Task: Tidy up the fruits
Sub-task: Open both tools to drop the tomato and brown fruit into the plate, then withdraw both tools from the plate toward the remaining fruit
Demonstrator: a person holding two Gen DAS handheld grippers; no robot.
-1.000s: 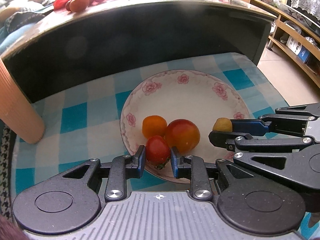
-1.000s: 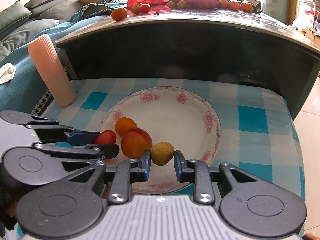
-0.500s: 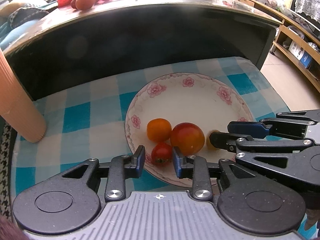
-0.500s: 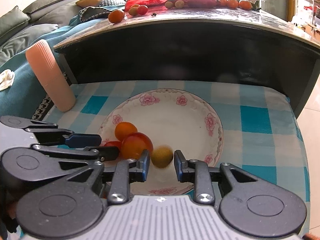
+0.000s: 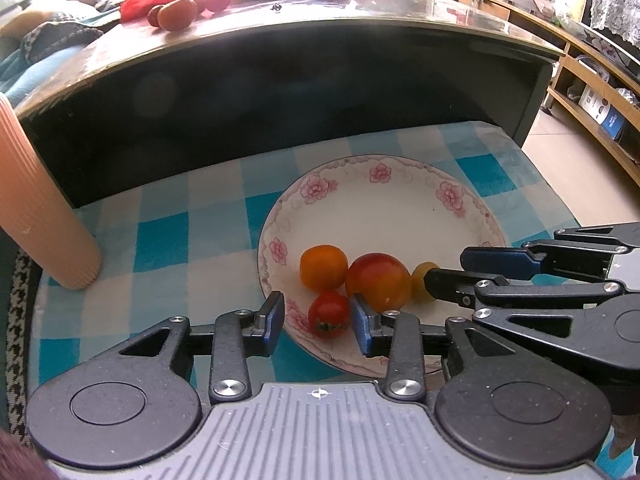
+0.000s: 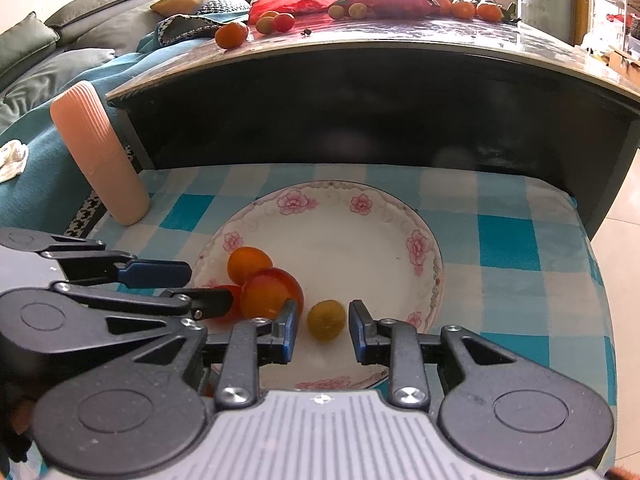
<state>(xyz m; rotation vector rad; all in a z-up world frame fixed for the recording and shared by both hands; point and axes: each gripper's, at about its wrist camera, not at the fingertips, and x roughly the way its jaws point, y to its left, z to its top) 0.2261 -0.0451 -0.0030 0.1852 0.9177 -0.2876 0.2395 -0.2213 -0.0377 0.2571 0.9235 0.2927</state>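
A white plate with pink flowers [image 5: 380, 208] [image 6: 340, 240] lies on a blue checked cloth. On it sit an orange fruit [image 5: 323, 267], a large red-orange fruit [image 5: 378, 286], a small red tomato [image 5: 329, 314] and a small yellow fruit [image 6: 326, 320]. My left gripper [image 5: 318, 324] hangs over the plate's near rim. Its jaws are opening, and the tomato lies loose between them. My right gripper [image 6: 323, 330] straddles the yellow fruit with a gap on each side, so it is open. Each gripper shows in the other's view: the left gripper [image 6: 208, 290] and the right gripper [image 5: 446, 268].
A ribbed peach cylinder [image 5: 36, 208] [image 6: 100, 160] stands at the cloth's left edge. Behind the cloth rises a dark table [image 5: 280, 92] with several loose fruits [image 6: 232, 34] and red bags on top. Wooden shelves [image 5: 592, 92] stand to the right.
The red tomato left the left pads and now rests on the plate; the left jaws spread wider. The yellow fruit dropped from the right pads onto the plate.
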